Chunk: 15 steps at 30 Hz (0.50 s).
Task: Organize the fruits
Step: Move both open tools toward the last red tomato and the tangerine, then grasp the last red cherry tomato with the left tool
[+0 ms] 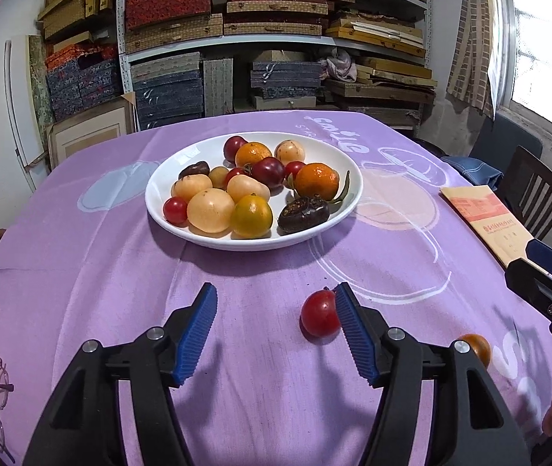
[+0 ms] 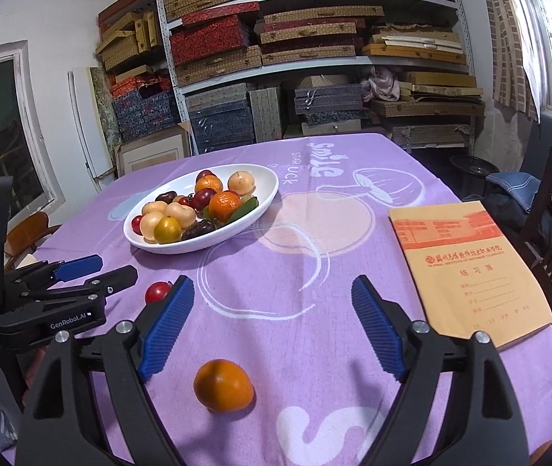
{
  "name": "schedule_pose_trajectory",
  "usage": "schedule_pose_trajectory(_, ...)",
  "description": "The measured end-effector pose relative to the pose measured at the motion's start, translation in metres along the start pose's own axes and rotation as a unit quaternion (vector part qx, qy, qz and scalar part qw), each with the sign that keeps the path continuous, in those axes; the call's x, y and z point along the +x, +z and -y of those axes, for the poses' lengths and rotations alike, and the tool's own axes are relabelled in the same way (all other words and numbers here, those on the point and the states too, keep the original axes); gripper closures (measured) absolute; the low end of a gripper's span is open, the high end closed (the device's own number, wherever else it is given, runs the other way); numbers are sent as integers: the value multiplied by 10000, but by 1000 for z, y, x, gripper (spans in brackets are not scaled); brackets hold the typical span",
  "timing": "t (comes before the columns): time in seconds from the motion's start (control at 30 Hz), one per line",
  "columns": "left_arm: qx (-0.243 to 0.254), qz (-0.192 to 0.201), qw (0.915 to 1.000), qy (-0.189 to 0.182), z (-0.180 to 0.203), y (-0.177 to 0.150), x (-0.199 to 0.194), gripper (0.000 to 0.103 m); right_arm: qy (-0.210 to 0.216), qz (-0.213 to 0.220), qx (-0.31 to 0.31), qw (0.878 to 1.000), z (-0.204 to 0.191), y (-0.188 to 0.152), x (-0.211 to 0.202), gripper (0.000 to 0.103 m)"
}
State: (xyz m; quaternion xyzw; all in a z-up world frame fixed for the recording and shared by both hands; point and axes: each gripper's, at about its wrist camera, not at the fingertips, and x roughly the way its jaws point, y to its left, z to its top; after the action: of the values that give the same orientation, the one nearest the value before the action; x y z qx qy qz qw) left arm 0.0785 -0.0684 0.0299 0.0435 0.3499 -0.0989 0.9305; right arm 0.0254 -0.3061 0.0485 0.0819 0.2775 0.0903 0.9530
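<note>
Fruits, assorted: most lie heaped in a white plate (image 1: pixel 159 182) at mid-table on a purple tablecloth (image 1: pixel 81 272): oranges, red cherry tomatoes, pale yellow fruits, dark plums. Two pieces lie loose on the cloth, nearer the camera. Red tomato (image 1: pixel 319 312): on the cloth between the left gripper's (image 1: pixel 276 334) blue pads, touching or just beside the right-hand pad; jaws apart, not pressing it. Orange fruit (image 2: pixel 223 385): on the cloth between the right gripper's (image 2: pixel 272 326) jaws, which stand wide, clear of it on both sides. Exercise book (image 2: pixel 470 268): flat, at the table's right edge. Shelves of boxes (image 2: pixel 314 39): behind.
</note>
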Motion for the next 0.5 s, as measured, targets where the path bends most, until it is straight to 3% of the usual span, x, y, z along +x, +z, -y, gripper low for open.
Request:
schedule_pose_trajectory(0.33, 438, 130, 9984, -323, 21, -12, -7, 31, 66, -12, -18, 10000, 1, -10, -8, 15)
schedule_pose_trajectory(0.5, 476, -72, 9978, -451, 31, -6, 10, 31, 39, -24, 50, 10000, 5, -9, -7, 14)
